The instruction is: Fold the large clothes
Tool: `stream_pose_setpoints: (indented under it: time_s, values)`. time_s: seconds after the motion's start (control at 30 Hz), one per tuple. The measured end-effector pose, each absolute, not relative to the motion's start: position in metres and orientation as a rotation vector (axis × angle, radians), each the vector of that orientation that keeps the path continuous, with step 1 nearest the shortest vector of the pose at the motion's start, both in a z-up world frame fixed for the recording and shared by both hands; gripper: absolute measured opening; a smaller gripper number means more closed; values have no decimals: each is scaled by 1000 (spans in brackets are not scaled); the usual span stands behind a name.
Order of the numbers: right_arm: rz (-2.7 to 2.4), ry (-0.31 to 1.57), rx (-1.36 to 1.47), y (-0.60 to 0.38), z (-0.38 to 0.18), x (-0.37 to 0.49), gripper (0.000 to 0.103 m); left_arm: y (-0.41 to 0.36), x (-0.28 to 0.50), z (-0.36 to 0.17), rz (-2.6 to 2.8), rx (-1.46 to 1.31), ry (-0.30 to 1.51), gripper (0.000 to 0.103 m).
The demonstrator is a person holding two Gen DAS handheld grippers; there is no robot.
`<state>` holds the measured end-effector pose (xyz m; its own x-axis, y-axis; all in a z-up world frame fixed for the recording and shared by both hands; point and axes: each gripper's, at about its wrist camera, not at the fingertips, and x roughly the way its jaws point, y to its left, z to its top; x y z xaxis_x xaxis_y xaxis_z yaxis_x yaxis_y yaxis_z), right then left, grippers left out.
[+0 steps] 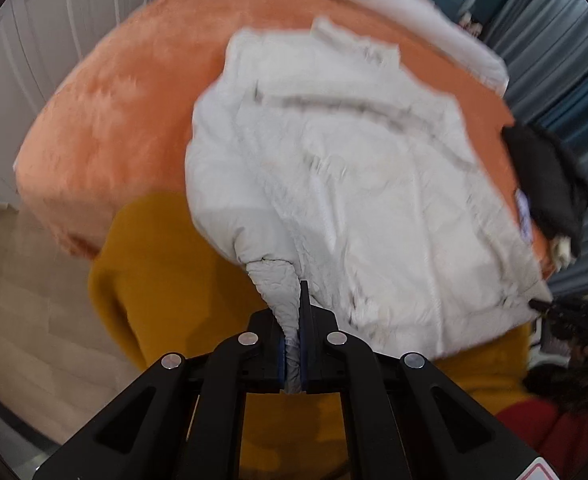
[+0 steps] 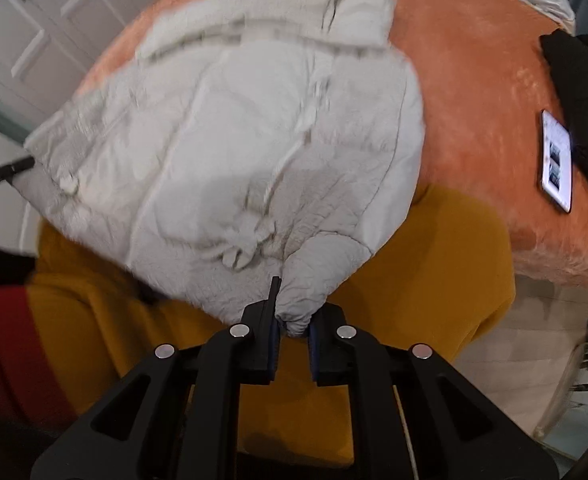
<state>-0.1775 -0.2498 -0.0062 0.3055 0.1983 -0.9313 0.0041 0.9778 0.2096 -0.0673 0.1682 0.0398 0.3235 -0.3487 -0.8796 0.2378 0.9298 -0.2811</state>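
Observation:
A pale grey puffy jacket [image 1: 334,168] lies spread on an orange plush bed cover [image 1: 113,112]. My left gripper [image 1: 292,320] is shut on a bunched corner of the jacket's near hem. In the right wrist view the jacket [image 2: 233,128] fills the middle, over the orange cover [image 2: 474,100]. My right gripper [image 2: 294,316] is shut on the other near corner of the jacket, a thick wad between its pads. Both held corners hang over the bed's near edge. The frames are blurred by motion.
A mustard-yellow cloth [image 1: 165,280] hangs over the bed's near edge, also in the right wrist view [image 2: 434,272]. A black garment [image 1: 550,184] and a phone [image 2: 556,160] lie on the bed's right side. White bedding [image 1: 414,12] lies at the far side. Wood floor [image 1: 21,300] is at left.

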Motion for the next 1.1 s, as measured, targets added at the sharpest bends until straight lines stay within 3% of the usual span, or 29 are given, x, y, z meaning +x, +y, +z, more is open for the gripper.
stream_pose_setpoints:
  time_s: [0.17,0.37,0.63,0.73,0.8,0.9,1.03,1.1]
  values:
    - [78,938,361,-299,56,-113,10,156,-9,98,-417,-169,918,2]
    - [8,673,462,-337,84,5,10,132,95,113,-309,-178,740,4]
    - [-134,631,491,-352,40,135,13,106,239,53,-139,-145,777,14]
    - [-143,645,548,-361,14,157,19,108,275,24,-130,-158,853,15]
    - [-134,631,593,-368,6,161,28,115,288,13,-143,-201,894,15]
    - [-161,557,621,-382,9,154,43,136,297,15,-196,-286,913,16]
    - [-173,529,609,-392,17,144,43,165,294,35,-246,-337,892,18]
    - [-157,531,588,-389,19,141,43,171,289,52,-178,-301,827,33]
